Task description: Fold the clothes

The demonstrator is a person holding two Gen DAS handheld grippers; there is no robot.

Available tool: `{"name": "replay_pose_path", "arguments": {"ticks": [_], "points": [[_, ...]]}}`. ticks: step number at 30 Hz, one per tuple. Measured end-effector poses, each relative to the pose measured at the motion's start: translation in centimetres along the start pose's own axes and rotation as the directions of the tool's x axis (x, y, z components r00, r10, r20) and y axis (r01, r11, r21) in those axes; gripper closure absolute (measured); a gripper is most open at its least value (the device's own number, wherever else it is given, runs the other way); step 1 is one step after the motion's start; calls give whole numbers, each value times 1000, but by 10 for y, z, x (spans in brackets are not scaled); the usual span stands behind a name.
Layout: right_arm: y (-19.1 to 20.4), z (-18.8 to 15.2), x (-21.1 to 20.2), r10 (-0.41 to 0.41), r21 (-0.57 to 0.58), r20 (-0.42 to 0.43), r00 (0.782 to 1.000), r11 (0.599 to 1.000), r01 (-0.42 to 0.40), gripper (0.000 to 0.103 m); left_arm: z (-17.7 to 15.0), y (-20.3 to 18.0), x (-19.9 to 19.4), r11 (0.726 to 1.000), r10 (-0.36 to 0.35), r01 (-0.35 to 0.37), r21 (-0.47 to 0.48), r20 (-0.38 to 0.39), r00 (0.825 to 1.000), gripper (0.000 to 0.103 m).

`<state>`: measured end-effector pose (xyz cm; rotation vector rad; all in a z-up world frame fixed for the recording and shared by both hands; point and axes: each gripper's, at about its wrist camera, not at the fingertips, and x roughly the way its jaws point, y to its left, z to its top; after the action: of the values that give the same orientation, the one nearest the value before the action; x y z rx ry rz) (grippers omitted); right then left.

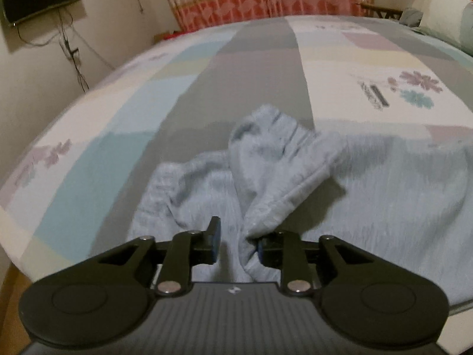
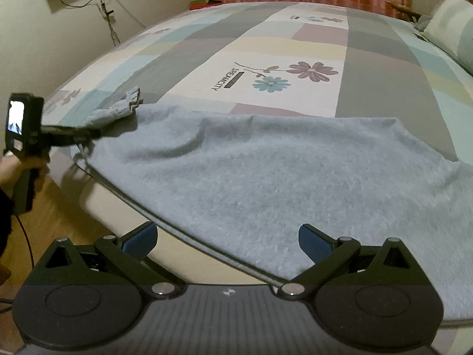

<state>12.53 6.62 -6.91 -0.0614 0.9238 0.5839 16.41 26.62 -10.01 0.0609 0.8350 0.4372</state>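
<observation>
the light blue sweater [image 2: 266,183] lies spread on the bed [image 2: 381,68], its body flat ahead of the right hand-held gripper [image 2: 227,241] and its near hem reaching the bed's edge. one sleeve [image 1: 266,159] is bunched and lifted just ahead of the left hand-held gripper [image 1: 236,241]. the sleeve cloth runs between the left fingers, which stand a little apart; whether they really pinch it i cannot tell. the right fingers stand wide apart over the hem, holding nothing. risk, as i judge it: a loose hold could let the sleeve slip out mid-carry and drop crumpled, and any pull could drag the unpinned body off the bed's edge.
</observation>
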Motion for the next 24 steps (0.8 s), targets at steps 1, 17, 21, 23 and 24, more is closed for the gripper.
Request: {"name": "replay_pose_path", "arguments": {"ticks": [1,17,21,23,24], "points": [[1,0,0,0,-3,0,1000,1000,0,0,-1,-1,2,1000,0,0,4,-9,1000,69],[11,0,-2,-8,-22,-5,1000,1000,8,0,21,-87,12,910,131,-177,375,146,981,35],[6,1,-2,-20,-6,-5,1000,1000,20,0,21,-72,5,935,133,-179,305,165,977,35],[4,2,0,-21,5,-7,1000,1000,21,0,19,-59,0,949,145,-185,255,168,975,35],[4,2,2,-19,8,-10,1000,1000,19,0,18,-50,-3,956,153,-189,223,167,974,35]]}}
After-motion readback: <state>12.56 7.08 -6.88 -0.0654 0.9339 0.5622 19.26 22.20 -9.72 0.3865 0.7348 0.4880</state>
